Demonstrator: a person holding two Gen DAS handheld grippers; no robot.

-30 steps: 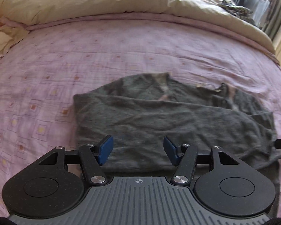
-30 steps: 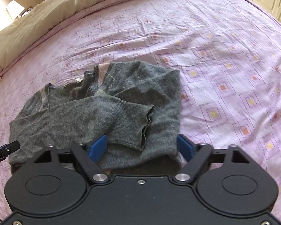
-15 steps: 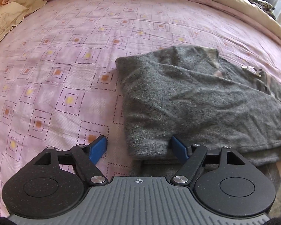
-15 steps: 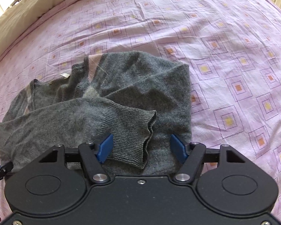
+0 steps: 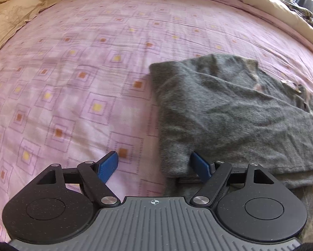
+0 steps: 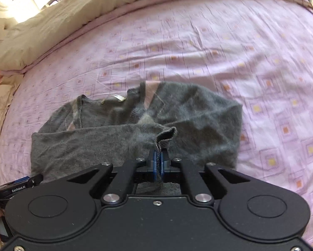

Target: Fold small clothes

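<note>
We are hovering the left gripper (image 5: 153, 165), fingers spread, over the near-left corner of the grey sweater (image 5: 229, 113) lying on the bed (image 5: 72, 62); it should close squarely. The right gripper (image 6: 158, 163) is pinching the sleeve cuff (image 6: 163, 135); we are judging that lifting both evenly keeps the fold straight.

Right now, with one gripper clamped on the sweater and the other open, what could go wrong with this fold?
1. The right gripper pinches only the ribbed sleeve cuff; lifting may drag just the sleeve and undo the fold.
2. The left gripper is open at the gray sweater corner, half over bare bedsheet; closing there could miss layers.
</note>
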